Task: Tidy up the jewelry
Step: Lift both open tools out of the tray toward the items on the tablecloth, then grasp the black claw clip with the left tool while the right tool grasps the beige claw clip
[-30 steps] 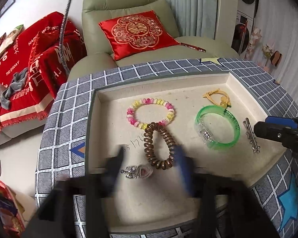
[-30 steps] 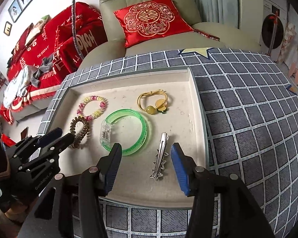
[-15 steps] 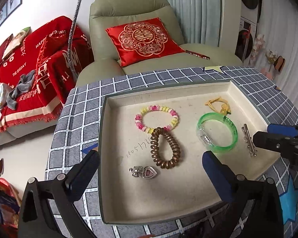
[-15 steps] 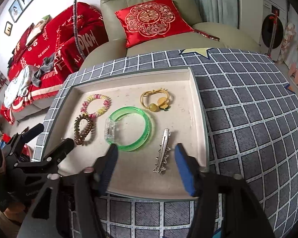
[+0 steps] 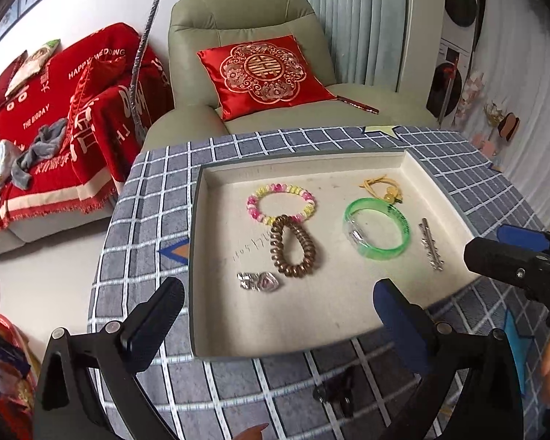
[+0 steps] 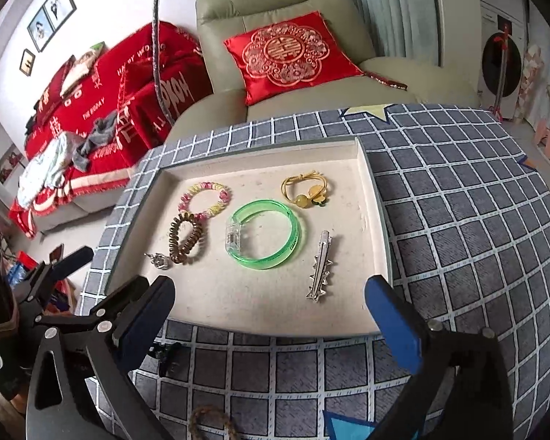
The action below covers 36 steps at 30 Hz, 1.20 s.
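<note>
A cream tray [image 5: 216, 348] [image 6: 379, 242] on a grey checked cloth holds a pink-yellow bead bracelet [image 5: 281, 205] [image 6: 204, 198], a brown coil hair tie [image 5: 293, 247] [image 6: 185, 238], a silver heart clip [image 5: 258, 281] [image 6: 159, 260], a green bangle [image 5: 377, 234] [image 6: 262, 234], a yellow hair tie [image 5: 383, 189] [image 6: 306, 189] and a silver hair clip [image 5: 431, 244] [image 6: 321, 267]. My left gripper [image 5: 278, 315] is open and empty at the tray's near edge. My right gripper [image 6: 269, 315] is open and empty there too.
A small dark clip [image 5: 339, 390] [image 6: 165, 354] lies on the cloth in front of the tray. A brown braided ring [image 6: 209, 421] lies at the near edge. A green armchair [image 5: 245, 36] with a red cushion [image 5: 264, 73] stands behind the table.
The silver heart clip was let go and lies in the tray. Both grippers opened wide and drew back towards the tray's near edge.
</note>
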Tool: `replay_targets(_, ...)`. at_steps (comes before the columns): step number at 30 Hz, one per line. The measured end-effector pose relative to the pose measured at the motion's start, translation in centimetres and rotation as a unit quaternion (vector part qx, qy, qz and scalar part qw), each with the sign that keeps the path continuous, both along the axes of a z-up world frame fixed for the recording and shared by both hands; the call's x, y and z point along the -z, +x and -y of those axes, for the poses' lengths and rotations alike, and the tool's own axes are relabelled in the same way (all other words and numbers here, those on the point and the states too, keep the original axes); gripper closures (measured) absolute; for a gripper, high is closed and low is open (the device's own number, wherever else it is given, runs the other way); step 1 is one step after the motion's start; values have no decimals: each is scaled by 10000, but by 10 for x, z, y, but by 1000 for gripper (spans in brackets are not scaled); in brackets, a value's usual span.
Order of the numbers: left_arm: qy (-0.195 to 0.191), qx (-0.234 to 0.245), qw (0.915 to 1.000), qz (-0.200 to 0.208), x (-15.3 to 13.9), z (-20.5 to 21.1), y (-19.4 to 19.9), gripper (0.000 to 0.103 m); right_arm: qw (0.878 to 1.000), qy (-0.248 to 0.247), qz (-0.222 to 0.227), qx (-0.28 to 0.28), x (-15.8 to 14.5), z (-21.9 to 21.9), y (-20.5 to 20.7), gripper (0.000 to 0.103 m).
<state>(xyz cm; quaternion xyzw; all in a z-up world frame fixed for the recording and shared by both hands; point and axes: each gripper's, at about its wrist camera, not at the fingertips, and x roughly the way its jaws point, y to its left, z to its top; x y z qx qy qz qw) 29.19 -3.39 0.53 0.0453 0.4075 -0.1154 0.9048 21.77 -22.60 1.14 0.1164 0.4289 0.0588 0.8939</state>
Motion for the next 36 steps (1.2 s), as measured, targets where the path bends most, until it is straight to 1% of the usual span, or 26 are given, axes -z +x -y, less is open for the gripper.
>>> replay_targets(4, -13, -11, 10000, -13, -2, -3, -10, 0, 10000, 3, 31, -4, -5, 1, -10, 0)
replay_targets(9, -112, 38, 9999, -69, -2, -7, -25, 0, 9998, -74, 210, 3, -13, -2, -25, 0)
replay_targets(13, -72, 70, 9999, -84, -1, -9, -38, 0, 9996, -76, 278, 37, -15, -3, -37, 0)
replay_targets(14, -69, 100, 9999, -96, -1, -9, -41, 0, 9997, -76, 247, 44, -15, -3, -39, 0)
replay_targets(17, 5, 119, 9999, -122, 2, -9, -52, 0, 9999, -52, -88, -51, -10, -3, -43, 0)
replay_targets(18, 12, 108, 9999, -122, 3, -10, -55, 0, 9999, -77, -136, -54, -9, -2, -46, 0)
replay_targets(22, 16, 91, 9998, -159, 10, -14, -65, 0, 9996, -160, -226, -69, -4, -1, -58, 0)
replay_targets(30, -3, 33, 9988, -481, 31, -22, -73, 0, 9984, -236, -466, -229, 13, 0, -88, 0)
replay_targets(36, -104, -51, 9977, -661, 42, -23, -77, 0, 9945, -640, -638, -537, 32, -11, -114, 0)
